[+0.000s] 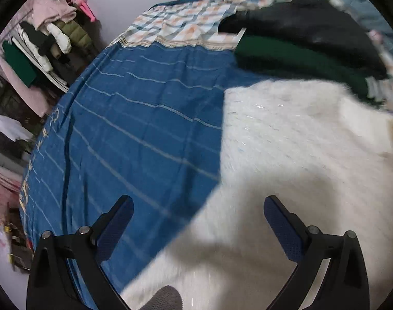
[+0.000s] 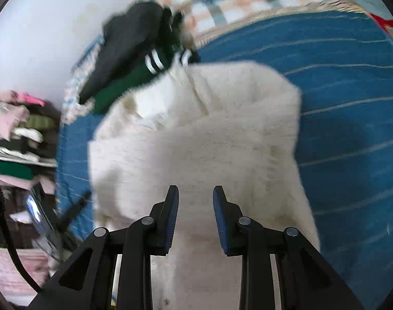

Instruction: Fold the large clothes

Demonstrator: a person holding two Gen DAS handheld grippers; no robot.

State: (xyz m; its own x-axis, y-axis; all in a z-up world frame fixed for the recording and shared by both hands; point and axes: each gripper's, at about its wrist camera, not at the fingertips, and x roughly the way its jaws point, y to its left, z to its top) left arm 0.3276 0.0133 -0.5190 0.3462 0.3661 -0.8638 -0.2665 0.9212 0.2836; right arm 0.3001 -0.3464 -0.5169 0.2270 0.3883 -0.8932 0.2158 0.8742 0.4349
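Lying on the blue bed [image 2: 351, 103], white fluffy garment [image 2: 196, 134], long axis running 6 to 12 o'clock. Hovering directly above it, right gripper [image 2: 195, 206], jaws parted, empty. Hanging at its 9 o'clock edge, left gripper [image 1: 197, 222], spread wide, gripping nothing.

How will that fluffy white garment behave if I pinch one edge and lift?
Likely floppy: the white garment already lies in soft folds on the blue sheet. Its fuzzy pile should grip the pads rather than slip. It looks thick, so probably bulky though not heavy.
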